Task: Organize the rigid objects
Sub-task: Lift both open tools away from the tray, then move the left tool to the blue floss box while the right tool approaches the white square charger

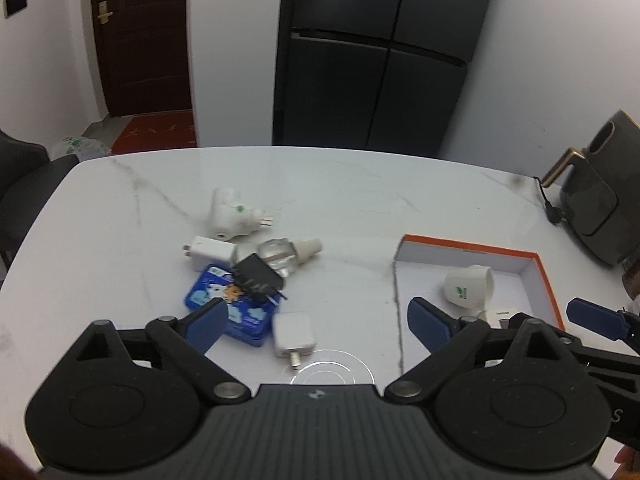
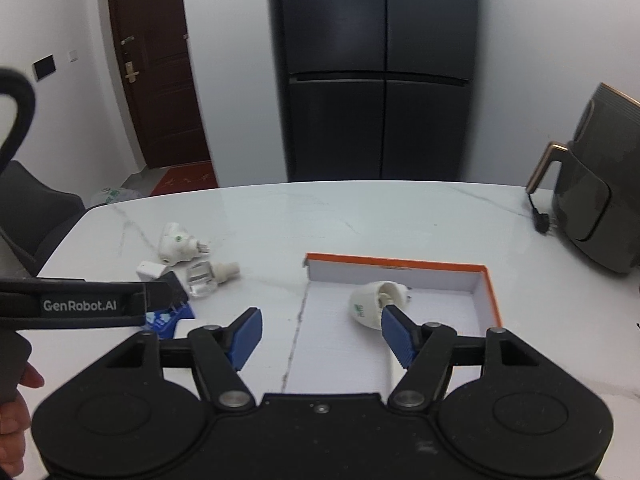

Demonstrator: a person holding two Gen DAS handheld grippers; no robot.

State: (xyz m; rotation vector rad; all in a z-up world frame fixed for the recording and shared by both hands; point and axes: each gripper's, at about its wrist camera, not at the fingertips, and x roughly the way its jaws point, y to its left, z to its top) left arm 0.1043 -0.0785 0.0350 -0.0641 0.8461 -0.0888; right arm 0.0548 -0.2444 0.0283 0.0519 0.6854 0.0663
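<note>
The pile of small things lies at centre left on the table (image 1: 360,184): white plugs, a blue tin (image 1: 232,312), a black adapter (image 1: 258,278) on top. To pick well, take one loose piece from the edge, such as the white charger (image 1: 294,336) at lower centre. The left claw (image 1: 312,320) stands wide and empty above it. At right, the orange-edged box (image 1: 540,276) holds a white cup-like piece (image 1: 468,288), maybe a plug. The right claw (image 2: 320,336) is wide too, holding nothing.
</note>
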